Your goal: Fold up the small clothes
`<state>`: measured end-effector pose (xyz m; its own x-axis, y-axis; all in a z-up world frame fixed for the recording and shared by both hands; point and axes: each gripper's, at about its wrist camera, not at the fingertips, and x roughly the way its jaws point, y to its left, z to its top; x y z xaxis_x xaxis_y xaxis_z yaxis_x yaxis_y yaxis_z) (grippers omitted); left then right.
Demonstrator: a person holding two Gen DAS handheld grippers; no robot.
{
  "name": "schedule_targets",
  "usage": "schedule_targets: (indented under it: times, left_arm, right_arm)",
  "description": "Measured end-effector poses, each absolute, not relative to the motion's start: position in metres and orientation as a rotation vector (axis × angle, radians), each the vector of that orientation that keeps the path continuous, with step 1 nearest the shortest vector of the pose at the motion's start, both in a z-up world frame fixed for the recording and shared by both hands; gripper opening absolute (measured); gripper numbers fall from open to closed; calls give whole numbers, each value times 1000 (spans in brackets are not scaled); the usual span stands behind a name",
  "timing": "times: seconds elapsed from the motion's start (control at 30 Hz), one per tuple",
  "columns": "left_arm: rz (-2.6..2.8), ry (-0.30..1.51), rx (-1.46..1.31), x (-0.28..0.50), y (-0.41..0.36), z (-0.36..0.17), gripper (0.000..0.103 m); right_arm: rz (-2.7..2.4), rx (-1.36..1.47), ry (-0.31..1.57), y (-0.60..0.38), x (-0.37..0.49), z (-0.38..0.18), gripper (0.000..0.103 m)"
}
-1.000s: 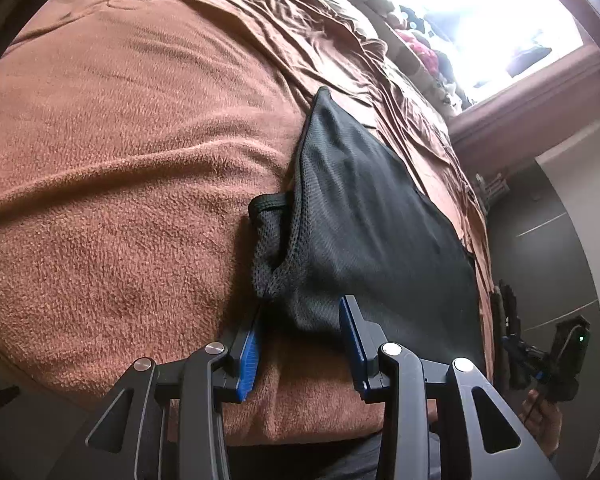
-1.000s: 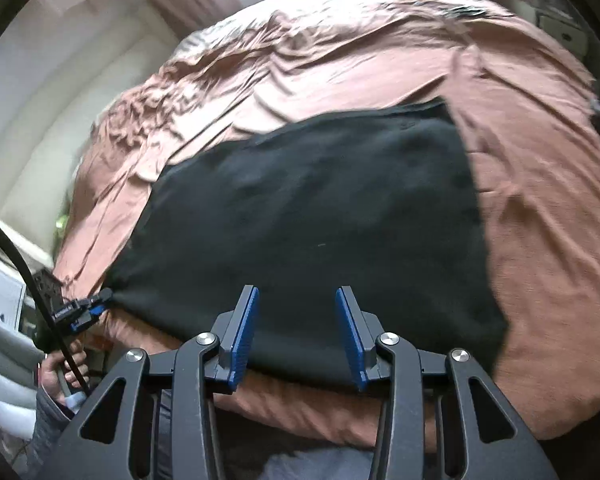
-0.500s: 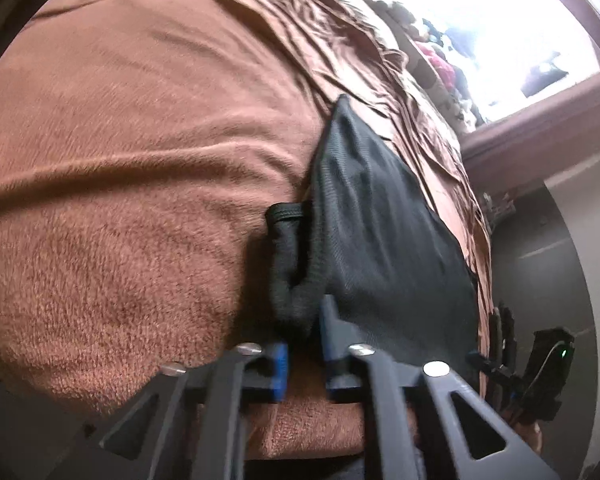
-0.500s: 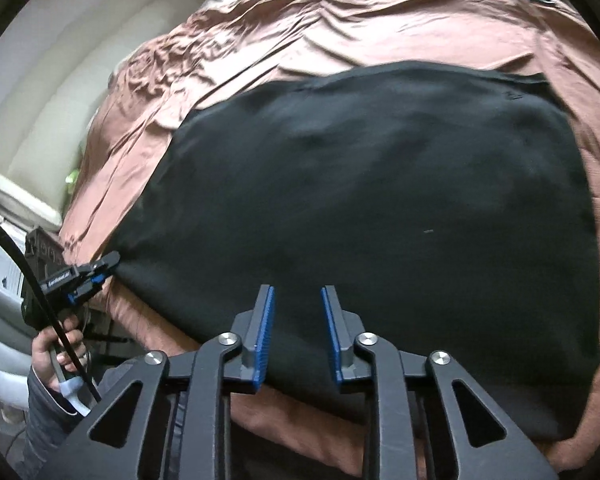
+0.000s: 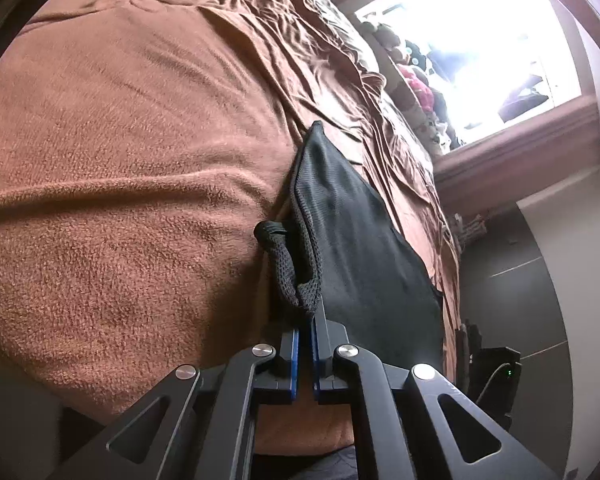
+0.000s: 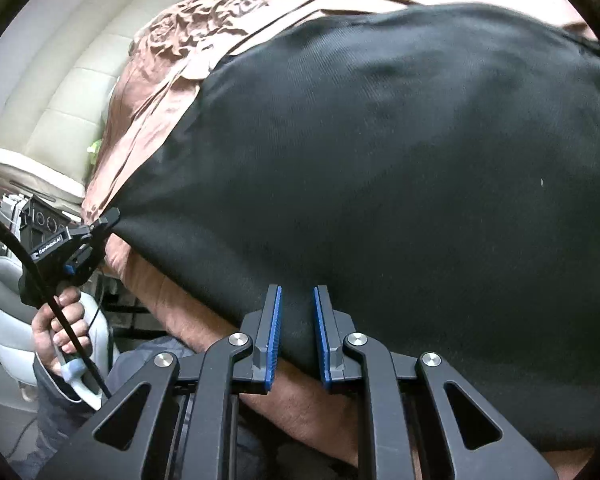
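Note:
A black mesh garment lies flat on a brown blanket on the bed. My left gripper is shut on the garment's near corner, where the hem bunches into a roll. In the right wrist view the same garment fills the frame. My right gripper has its jaws narrowed around the garment's near edge, with cloth between the blue pads. The left gripper also shows in the right wrist view, pinching the garment's far left corner.
A wrinkled brown sheet covers the far bed. Stuffed toys sit on a bright window sill. A padded cream headboard stands at the left. The bed's front edge is just below the right gripper.
Both grippers moved forward to the garment's near edge and closed. The left went from open to shut on the corner; the right narrowed around the hem.

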<state>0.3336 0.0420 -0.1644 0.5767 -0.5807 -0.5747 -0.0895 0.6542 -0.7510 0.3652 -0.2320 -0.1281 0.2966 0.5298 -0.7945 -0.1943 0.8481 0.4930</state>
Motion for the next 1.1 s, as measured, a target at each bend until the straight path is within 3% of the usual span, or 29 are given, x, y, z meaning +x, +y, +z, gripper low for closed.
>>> schedule_targets:
  times: [0.47, 1.1]
  left_arm:
    - [-375, 901, -882, 335, 48, -167, 4]
    - [-287, 861, -931, 325, 52, -164, 4]
  right_arm:
    - [392, 303, 1124, -227, 366, -96, 13]
    - [308, 235, 1119, -209, 420, -112, 13]
